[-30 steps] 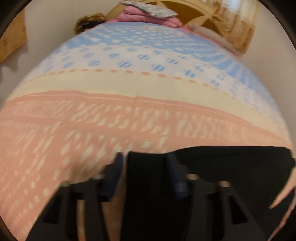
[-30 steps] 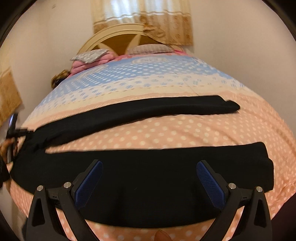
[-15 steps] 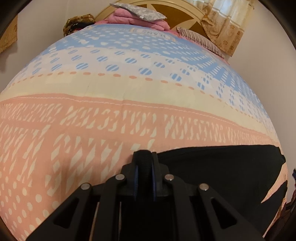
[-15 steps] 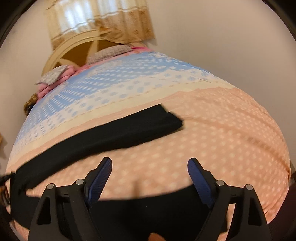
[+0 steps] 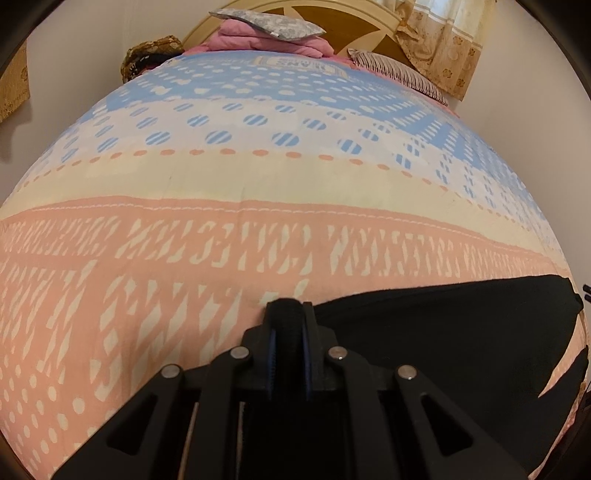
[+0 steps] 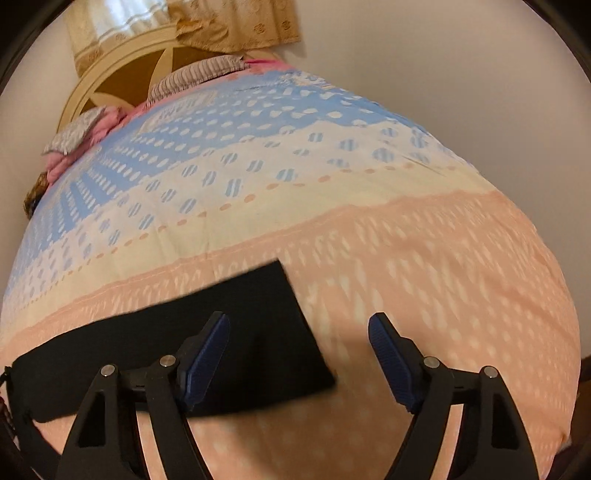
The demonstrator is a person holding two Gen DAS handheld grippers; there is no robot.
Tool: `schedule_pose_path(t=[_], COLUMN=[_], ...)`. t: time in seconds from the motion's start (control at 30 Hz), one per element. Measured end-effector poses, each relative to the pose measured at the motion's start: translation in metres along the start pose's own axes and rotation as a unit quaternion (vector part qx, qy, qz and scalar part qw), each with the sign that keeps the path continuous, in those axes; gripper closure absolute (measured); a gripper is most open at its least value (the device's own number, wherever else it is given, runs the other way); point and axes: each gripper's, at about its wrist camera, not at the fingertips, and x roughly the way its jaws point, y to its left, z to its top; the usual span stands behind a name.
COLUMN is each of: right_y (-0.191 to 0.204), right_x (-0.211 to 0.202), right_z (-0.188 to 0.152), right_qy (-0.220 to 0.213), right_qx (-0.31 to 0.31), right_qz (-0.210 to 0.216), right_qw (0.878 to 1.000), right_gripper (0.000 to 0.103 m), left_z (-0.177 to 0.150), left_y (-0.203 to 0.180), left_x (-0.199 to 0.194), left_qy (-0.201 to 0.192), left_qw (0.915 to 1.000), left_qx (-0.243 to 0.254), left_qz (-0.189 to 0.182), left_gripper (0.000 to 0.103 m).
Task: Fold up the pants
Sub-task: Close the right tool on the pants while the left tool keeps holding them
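Observation:
Black pants lie on the pink part of the bedspread, stretching to the right in the left wrist view. My left gripper is shut on a bunched edge of the black fabric at its left end. In the right wrist view one pant leg runs in from the left and ends in a square cuff. My right gripper hovers over that cuff end with its jaws closing. The left blue pad is over the fabric and the right pad is over bare bedspread; neither presses on the cloth.
The bedspread has pink, cream and blue bands. At the far end are a wooden headboard, a striped pillow, a pink blanket and a grey pillow. Curtains hang behind. The bed's right edge drops off near a plain wall.
My left gripper went from open around the black fabric to shut on it. My right gripper swept right along the pants to the leg's cuff end, and its jaws narrowed.

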Motion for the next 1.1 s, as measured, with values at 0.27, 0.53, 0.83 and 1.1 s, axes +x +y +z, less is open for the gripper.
schedule_pose_path(t=[0.27,0.53,0.83,1.1], right_y=[0.004,0.025,0.011,-0.021], right_x=[0.062,0.047,-0.064,-0.120], right_z=[0.029,0.024,-0.001,-0.069], right_qy=[0.061,0.048,-0.077,-0.132], right_qx=[-0.002,-0.057,-0.076,-0.058], right_qz=[0.023,0.025,0.040,0.056], right_qw=[0.998,0.997,0.993,0.988], right_gripper=[0.046,0.098,0.098,0.098], left_z=[-0.001,0.002,-0.002,-0.043], left_y=[-0.002,-0.008,-0.004,0.010], left_x=[0.006,0.002,-0.066,-0.118], left_qy=[-0.007,-0.005,-0.096,-0.157], left_qw=[1.0000,0.9995,0.9948,0.9825], left_qx=[0.004,0.020,0.014,0.001], left_qz=[0.006,0.022,-0.032,-0.100], left_gripper=[0.091,0.091,0.091,0.091])
